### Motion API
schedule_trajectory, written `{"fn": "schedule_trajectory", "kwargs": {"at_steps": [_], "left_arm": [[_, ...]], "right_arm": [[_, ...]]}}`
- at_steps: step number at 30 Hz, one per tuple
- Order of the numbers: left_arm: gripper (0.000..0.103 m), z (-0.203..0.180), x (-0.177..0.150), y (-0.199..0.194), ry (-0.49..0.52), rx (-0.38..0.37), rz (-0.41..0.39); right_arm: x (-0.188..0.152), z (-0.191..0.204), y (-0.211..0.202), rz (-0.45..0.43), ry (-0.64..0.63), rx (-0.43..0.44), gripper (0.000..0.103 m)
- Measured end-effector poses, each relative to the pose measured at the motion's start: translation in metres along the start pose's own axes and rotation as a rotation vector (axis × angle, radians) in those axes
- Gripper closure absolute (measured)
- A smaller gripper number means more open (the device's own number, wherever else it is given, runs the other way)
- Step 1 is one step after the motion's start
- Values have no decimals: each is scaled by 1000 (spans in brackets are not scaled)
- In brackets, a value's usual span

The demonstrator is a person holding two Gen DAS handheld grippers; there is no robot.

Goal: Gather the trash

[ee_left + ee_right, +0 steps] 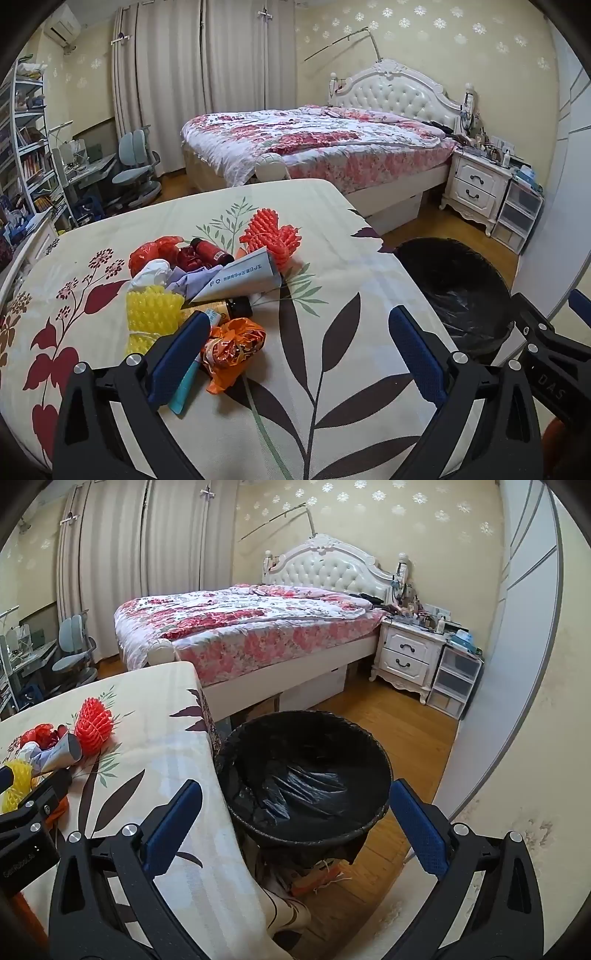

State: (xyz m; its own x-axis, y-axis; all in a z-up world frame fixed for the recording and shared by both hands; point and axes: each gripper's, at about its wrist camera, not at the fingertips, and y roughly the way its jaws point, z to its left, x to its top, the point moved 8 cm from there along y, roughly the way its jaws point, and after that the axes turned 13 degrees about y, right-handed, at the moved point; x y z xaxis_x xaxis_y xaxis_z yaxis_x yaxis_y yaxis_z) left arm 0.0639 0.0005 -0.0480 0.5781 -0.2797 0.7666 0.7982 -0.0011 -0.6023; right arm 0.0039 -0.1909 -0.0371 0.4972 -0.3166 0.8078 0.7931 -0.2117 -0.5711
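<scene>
Left tongs [299,350] are standing fully open above the counter [332,236], pointing downward, w/ nothing between the pads. The left blue pad is sitting just in front of the trash pile; whether it is touching the teal tube [184,387] cannot be told.

Trash pile is lying on the counter's floral cloth, left of ctr:
- crumpled orange wrapper [232,350], nearest the tongs
- yellow foam net [151,314], at the pile's left edge
- orange-red foam net [271,232], at the far side
- grey paper carton [243,277], lying tilted across the middle
- red bag [155,253] and small red bottle [210,253], at the far left
- white crumpled tissue [151,273], beside the yellow net

Right tongs [295,819] are also standing fully open, empty, hovering over the bin [306,771]. The bin is standing on the floor, its rim right at the counter's right edge, and is carrying a black liner. The liner's interior is looking empty as far as visible.

Bed [243,627] and nightstand [410,653] are standing well beyond.
</scene>
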Motion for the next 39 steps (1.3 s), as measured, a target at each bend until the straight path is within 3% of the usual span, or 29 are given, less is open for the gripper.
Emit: {"fn": "schedule_trajectory", "kwargs": {"at_steps": [5,39], "left_arm": [[6,4,0,-4,-25,-27,2],[6,4,-5,1,-33,-27,12]], "right_arm": [[0,-2,-1,10,5,4,4],[2,-5,-4,3,5,-1,4]]}}
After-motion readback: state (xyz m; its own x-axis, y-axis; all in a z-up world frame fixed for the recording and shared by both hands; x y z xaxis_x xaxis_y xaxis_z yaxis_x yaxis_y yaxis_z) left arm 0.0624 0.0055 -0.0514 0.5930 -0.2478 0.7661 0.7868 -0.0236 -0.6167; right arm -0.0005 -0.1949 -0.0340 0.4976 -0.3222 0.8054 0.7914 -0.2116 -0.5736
